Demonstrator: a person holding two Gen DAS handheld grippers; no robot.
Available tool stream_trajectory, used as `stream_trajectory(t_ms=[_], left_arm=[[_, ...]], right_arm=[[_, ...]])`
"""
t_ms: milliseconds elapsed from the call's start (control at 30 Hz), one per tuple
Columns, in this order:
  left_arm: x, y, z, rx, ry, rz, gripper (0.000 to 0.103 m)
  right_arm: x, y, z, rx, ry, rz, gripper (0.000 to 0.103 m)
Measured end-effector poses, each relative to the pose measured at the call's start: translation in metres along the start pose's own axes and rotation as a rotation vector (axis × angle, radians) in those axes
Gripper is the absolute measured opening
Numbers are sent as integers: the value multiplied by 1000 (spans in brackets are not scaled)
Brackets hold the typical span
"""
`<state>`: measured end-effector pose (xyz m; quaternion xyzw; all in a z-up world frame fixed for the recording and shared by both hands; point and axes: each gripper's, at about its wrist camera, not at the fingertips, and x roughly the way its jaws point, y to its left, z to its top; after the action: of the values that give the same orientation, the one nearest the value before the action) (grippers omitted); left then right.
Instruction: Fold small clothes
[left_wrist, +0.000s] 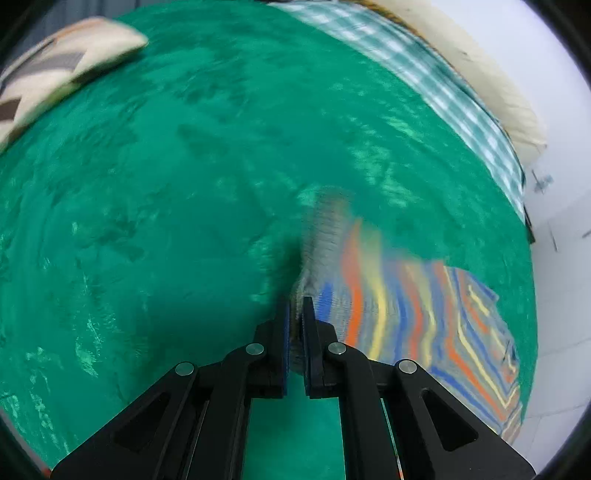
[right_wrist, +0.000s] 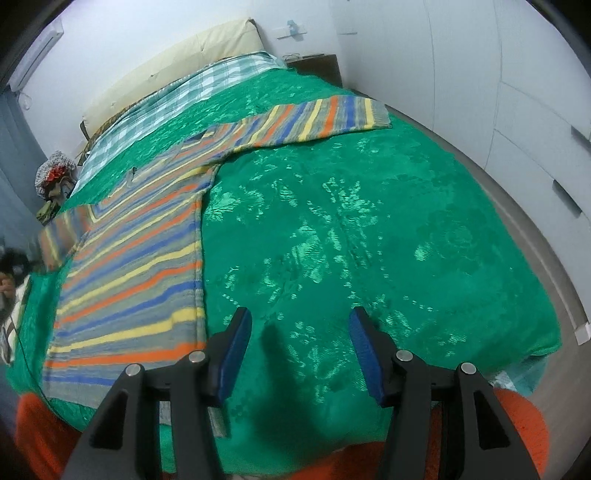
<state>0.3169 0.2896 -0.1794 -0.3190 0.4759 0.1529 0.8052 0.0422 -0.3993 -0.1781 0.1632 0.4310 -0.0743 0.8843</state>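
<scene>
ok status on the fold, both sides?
Left hand-held gripper shut on striped sweater cuff. Right hand-held gripper open, empty, over green bedspread. Sweater flat, other sleeve spread. Nothing in the way.

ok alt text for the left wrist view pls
The left gripper is shut on the grey ribbed cuff of a striped sweater, whose sleeve trails right across a green bedspread. The picture is motion-blurred; a zigzag-patterned cushion sits upper left.
</scene>
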Motion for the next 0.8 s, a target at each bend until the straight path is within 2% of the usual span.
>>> stream_trajectory(t_ms=[133,333,467,600,633,700,733,767,800], left_arm=[[5,-6,-12,10,-1,5,3],[21,18,-6,-9,27,68,2],[25,26,-17,4,24,80,2],[24,28,-18,6,25,90,9],[22,28,-18,18,25,99,13],[12,28,-21,46,21,126,37],[5,27,-24,61,11,147,64],[-4,27,-29,78,-10,169,79],[-15,27,-36,97,-40,170,81]], right_arm=[[3,7,1,-15,13,-5,55],[8,11,1,-25,26,-26,55],[12,11,1,-35,40,-40,55],[14,12,1,-44,46,-47,55],[14,12,1,-42,45,-46,55],[13,10,1,-38,43,-41,55],[14,10,1,-38,43,-37,59],[14,10,1,-39,41,-30,66],[15,10,1,-41,39,-28,69]])
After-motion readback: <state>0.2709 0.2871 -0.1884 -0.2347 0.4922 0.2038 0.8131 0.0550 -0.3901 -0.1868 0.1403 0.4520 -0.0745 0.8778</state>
